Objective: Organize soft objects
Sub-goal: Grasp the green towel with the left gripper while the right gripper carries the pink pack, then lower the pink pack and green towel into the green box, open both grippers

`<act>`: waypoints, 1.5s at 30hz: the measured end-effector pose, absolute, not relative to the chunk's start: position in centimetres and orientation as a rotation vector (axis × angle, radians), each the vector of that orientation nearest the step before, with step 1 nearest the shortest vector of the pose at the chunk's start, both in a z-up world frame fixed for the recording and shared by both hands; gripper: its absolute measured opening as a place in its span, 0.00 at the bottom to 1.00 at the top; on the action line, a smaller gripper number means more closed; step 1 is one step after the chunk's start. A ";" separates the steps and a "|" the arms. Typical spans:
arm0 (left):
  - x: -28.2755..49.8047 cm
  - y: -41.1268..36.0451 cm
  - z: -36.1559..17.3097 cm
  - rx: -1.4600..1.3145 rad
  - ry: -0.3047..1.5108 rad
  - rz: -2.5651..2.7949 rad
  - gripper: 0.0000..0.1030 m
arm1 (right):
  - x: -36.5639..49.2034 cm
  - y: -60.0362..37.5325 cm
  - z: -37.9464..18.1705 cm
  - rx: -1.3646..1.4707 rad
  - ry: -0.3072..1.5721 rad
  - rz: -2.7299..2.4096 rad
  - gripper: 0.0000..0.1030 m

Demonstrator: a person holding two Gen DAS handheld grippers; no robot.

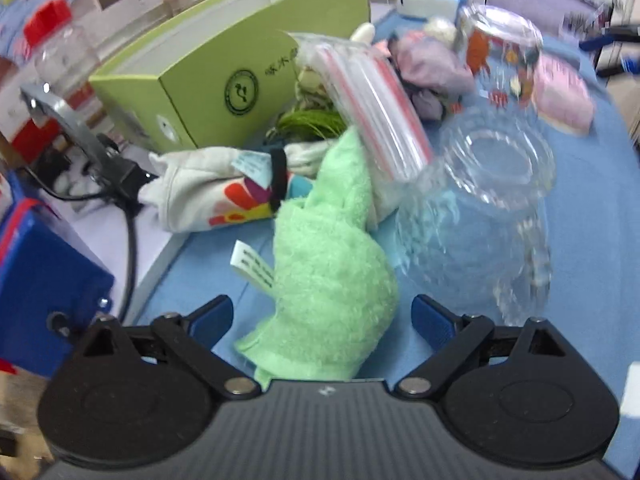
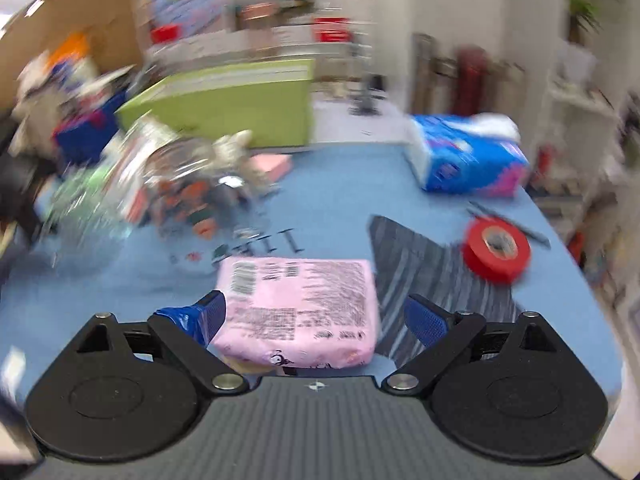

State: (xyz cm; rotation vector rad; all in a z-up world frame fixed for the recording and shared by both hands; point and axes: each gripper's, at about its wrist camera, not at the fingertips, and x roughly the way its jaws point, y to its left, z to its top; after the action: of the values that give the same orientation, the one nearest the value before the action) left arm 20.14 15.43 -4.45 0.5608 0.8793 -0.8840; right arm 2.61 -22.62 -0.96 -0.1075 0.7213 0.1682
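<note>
A fluffy green towel (image 1: 332, 264) with a white tag lies on the blue table between the fingers of my left gripper (image 1: 322, 316), which stands open around its near end. Behind it lie a rolled white printed cloth (image 1: 216, 188) and a purple cloth bundle (image 1: 432, 68). In the right wrist view a pink tissue pack (image 2: 300, 308) lies between the fingers of my right gripper (image 2: 316, 316); the jaws are open, the left pad (image 2: 210, 314) at the pack's edge. A grey striped cloth (image 2: 432, 280) lies just right of the pack.
A green box (image 1: 224, 64), a zip bag (image 1: 372, 112) and two clear glass jars (image 1: 480, 216) crowd the table. A red tape roll (image 2: 496, 250) and a blue tissue package (image 2: 468, 156) sit to the right. A blue box (image 1: 36, 280) stands at left.
</note>
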 end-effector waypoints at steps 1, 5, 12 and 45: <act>20.5 15.5 -4.5 0.543 0.897 -0.877 0.90 | 3.0 -22.2 -0.8 -0.205 0.733 0.219 0.81; 21.1 15.8 -4.5 0.497 0.931 -0.860 0.90 | 3.8 -20.6 -0.8 -0.669 0.739 0.487 0.81; 22.5 15.3 -4.4 0.446 0.990 -0.808 0.90 | 8.6 -19.6 -2.9 -0.939 0.843 0.850 0.81; 18.2 19.9 -3.7 0.336 0.885 -0.798 0.33 | 10.5 -22.4 -3.9 -0.406 0.985 0.752 0.54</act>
State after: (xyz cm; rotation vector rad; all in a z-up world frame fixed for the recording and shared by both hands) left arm 18.25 19.90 -3.65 0.3365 0.8853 -0.7975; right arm 10.46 -22.37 -3.85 -0.4058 0.9850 0.7515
